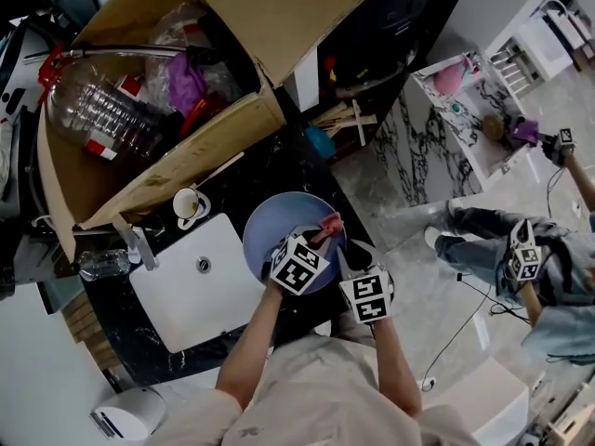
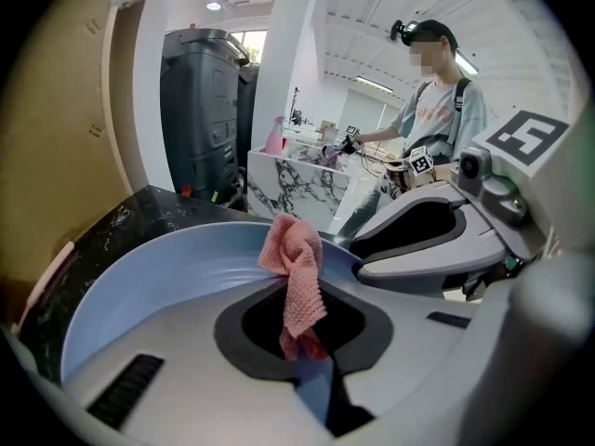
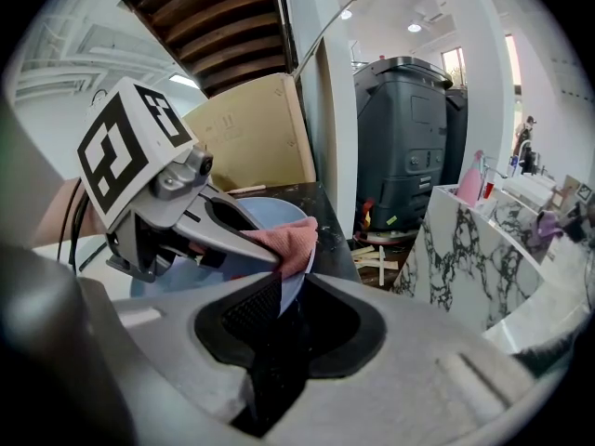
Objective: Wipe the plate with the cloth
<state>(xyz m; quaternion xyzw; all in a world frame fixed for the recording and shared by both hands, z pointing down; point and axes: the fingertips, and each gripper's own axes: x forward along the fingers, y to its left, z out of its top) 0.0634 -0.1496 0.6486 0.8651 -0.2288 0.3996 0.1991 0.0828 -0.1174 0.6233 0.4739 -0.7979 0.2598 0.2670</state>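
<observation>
Head view: blue plate (image 1: 279, 230) over the black counter (image 1: 270, 161), just beside the white sink (image 1: 200, 282); left gripper (image 1: 314, 244) and right gripper (image 1: 353, 263) both at its near-right edge, pink cloth (image 1: 328, 225) bunched at the left one's tip. Left gripper view: left gripper (image 2: 307, 351) jaws pinched on the cloth (image 2: 296, 282), which hangs over the plate (image 2: 158, 277); right gripper (image 2: 437, 240) just beside. Right gripper view: right gripper (image 3: 279, 342) jaws clamped on the plate (image 3: 284, 295) rim, cloth (image 3: 284, 240) touching that rim.
</observation>
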